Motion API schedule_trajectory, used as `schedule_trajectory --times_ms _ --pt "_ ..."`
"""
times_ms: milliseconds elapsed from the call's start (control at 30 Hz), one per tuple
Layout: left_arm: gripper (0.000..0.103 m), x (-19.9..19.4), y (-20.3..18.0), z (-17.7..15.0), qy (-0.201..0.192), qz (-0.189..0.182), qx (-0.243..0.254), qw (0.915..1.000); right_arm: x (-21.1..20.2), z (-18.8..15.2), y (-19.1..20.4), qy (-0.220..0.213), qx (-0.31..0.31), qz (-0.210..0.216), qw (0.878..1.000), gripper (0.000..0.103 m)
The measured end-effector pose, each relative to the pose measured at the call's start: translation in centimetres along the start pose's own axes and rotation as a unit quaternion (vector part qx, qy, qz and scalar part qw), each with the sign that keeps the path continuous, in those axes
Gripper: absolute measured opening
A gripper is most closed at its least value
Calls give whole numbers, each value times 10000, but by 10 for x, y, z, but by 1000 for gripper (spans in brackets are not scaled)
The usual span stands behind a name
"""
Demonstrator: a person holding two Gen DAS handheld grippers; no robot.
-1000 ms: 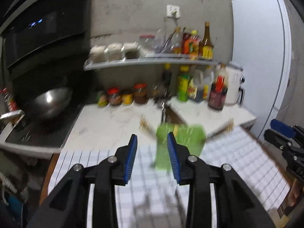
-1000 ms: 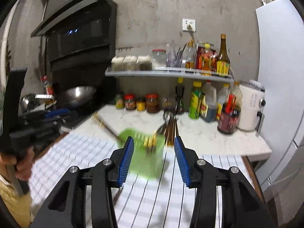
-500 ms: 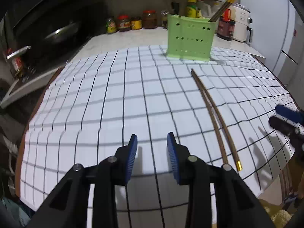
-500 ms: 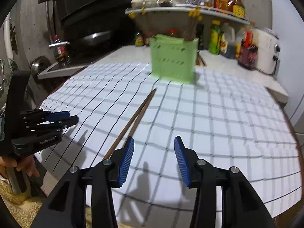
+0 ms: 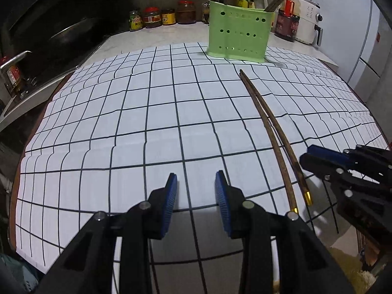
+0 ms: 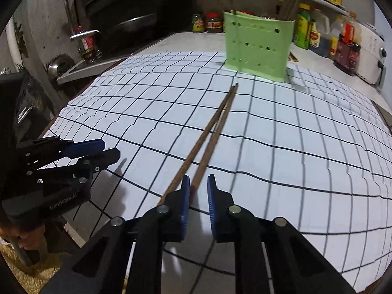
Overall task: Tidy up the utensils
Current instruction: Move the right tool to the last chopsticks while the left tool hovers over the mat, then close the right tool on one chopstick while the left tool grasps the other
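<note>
Fingers (image 6: 185,196) of right gripper (image 6: 198,196) closing around one chopstick (image 6: 208,152).

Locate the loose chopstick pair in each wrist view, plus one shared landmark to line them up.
Left wrist: chopstick pair lies right of centre on the checked cloth, gold-capped ends nearest the camera, beside the right gripper.
Right wrist: chopstick pair runs up the centre; one stick lies between the closing jaws of the right gripper, the other just outside.
Shared landmark: green utensil holder beyond the far tips.
</note>
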State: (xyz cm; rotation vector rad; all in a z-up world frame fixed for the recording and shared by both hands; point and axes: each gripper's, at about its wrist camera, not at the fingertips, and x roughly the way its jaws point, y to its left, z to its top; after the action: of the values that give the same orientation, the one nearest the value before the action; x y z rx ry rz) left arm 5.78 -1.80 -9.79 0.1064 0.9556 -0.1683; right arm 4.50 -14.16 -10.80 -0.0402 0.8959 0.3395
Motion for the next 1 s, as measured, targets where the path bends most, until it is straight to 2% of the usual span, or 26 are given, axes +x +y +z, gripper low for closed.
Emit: schedule_trajectory --times_ms 200,367,633,800,1000 --pt "32 2 4 2 14 -69 -79 9999 14 7 0 191 -50 -147 9997 16" --pt "32 2 0 5 24 -204 -32 9998 13 6 -7 172 -46 -357 9992 10" --pt "32 5 -34 11 117 -763 343 9964 -5 -5 -44 59 263 -570 9980 7" --pt "32 13 -54 21 257 -1144 278 9927 -16 -15 -66 -15 409 -785 9961 7" --pt "32 23 -78 28 373 -1127 443 9919 -21 -26 -83 -28 458 -1036 9936 7"
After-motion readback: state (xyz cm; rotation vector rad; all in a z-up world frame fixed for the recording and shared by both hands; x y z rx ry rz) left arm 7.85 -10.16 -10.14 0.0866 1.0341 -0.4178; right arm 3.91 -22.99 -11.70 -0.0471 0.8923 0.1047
